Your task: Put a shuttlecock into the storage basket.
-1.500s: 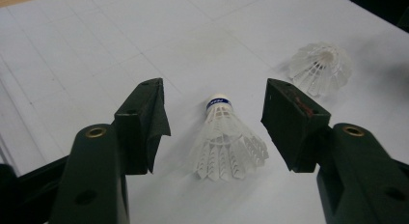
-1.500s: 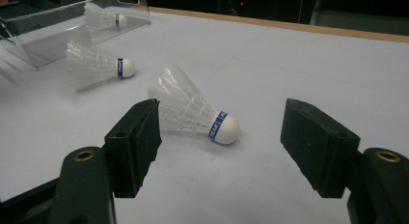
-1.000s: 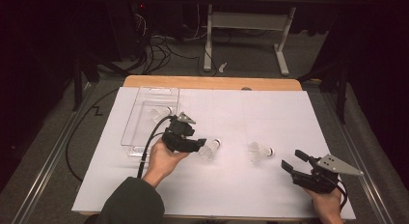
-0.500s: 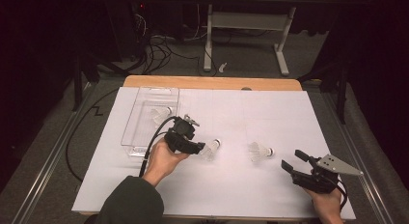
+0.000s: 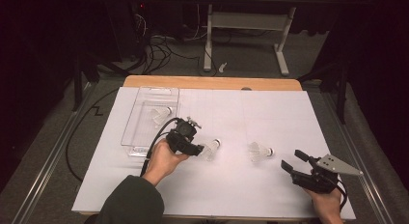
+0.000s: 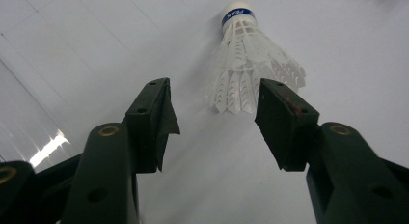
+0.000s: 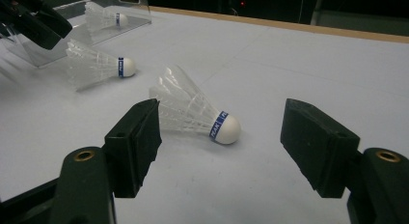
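Two white shuttlecocks with blue bands lie on the white table cover. The nearer-left shuttlecock [image 5: 211, 147] [image 6: 251, 69] lies with its feather skirt toward my left gripper [image 5: 198, 146] [image 6: 214, 113]. That gripper is open, its tips at the skirt's edge without touching it. The other shuttlecock [image 5: 260, 150] [image 7: 193, 110] lies on its side just beyond my right gripper [image 5: 290, 159] [image 7: 222, 132], which rests open near the front right corner. A third shuttlecock [image 5: 159, 115] [image 7: 103, 16] lies inside a clear plastic box [image 5: 144, 96].
The clear box stands at the back left of the white cover [image 5: 251, 108]. A wooden table edge [image 5: 212, 82] runs along the back. Beyond it are a dark floor, cables and a white stand. A black cable trails from the left gripper off the table's left side.
My left gripper has edged slightly toward the shuttlecock in front of it. The right gripper and the shuttlecocks have stayed in place.
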`<state>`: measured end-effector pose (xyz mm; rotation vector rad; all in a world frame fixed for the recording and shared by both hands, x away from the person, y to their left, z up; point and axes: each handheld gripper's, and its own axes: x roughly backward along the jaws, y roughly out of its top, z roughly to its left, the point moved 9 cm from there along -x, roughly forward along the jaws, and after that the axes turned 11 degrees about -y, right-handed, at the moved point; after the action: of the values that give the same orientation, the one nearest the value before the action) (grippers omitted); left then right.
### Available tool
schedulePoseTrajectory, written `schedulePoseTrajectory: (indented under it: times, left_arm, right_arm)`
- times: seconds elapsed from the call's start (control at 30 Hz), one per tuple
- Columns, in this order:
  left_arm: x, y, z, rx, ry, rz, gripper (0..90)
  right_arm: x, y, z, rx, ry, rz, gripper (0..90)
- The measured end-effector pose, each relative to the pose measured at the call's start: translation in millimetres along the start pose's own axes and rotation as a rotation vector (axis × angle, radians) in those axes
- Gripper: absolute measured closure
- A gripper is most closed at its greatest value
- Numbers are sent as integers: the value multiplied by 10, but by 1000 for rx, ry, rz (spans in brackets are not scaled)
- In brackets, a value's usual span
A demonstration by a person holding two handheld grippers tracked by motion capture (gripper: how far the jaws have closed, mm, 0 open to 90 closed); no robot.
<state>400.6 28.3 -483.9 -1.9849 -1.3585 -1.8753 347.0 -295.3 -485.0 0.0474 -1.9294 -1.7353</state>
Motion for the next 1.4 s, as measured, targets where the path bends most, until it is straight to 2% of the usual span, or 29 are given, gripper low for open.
schedulePoseTrajectory:
  times: [0.57,1.4]
  left_arm:
    - [-143,27,49,4,-9,34,507]
    - [-279,59,86,11,-14,51,605]
  right_arm:
    - [0,-1,0,2,0,1,309]
    - [-3,-4,2,5,2,2,311]
